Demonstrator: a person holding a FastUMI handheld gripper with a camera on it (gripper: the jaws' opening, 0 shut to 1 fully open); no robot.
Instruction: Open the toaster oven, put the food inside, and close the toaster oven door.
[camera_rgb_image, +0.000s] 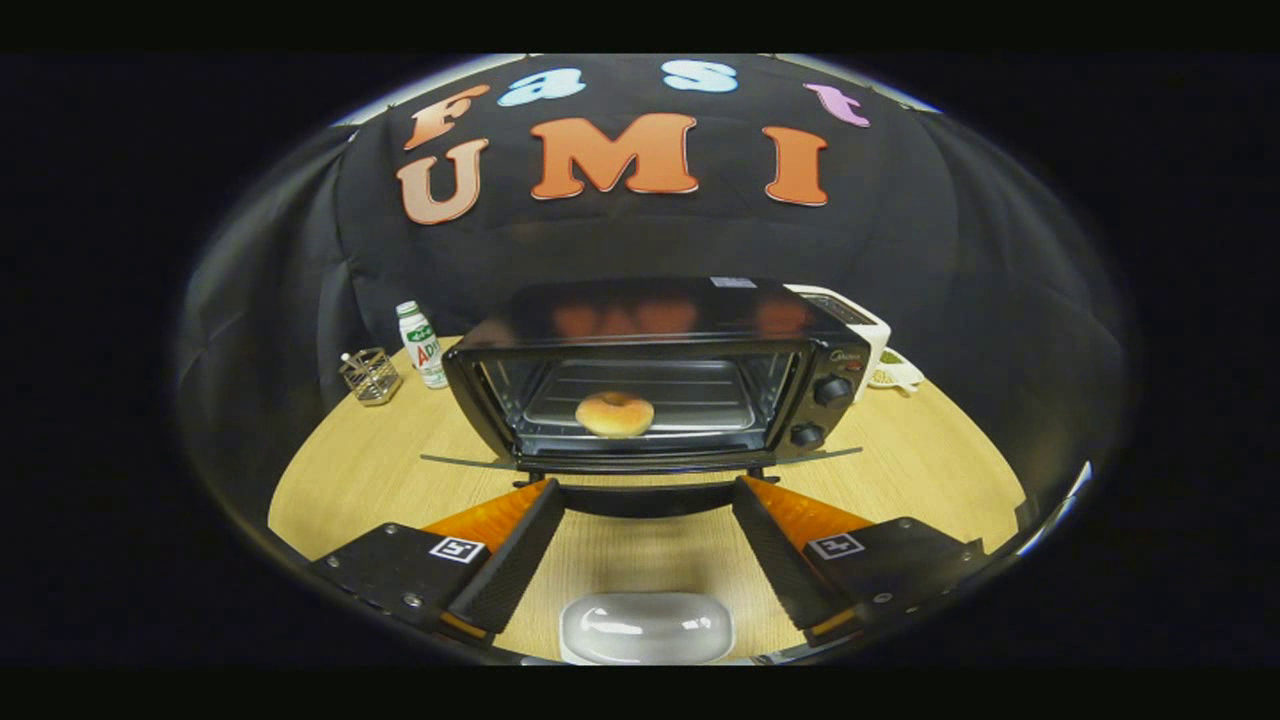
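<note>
Fingers of the gripper: spread wide, nothing held between them, tips just short of the lowered door's front edge.

Grey rounded part: low between the fingers, close to the camera.

Toaster oven: black, standing mid-bench just ahead of the fingers; door folded down flat toward them, cavity open.

Bun: round, golden, lying inside on the oven's tray, at the front near the door opening.

Two knobs: on the oven's panel, one above the other.

Bench: light wood.

Bottle: white with green label, upright toward the bench's far edge, beside the oven.

Wire holder: small, just beside the bottle.

White appliance: behind the oven's knob side, partly hidden.

Small dish: next to the white appliance, contents unclear.
</note>
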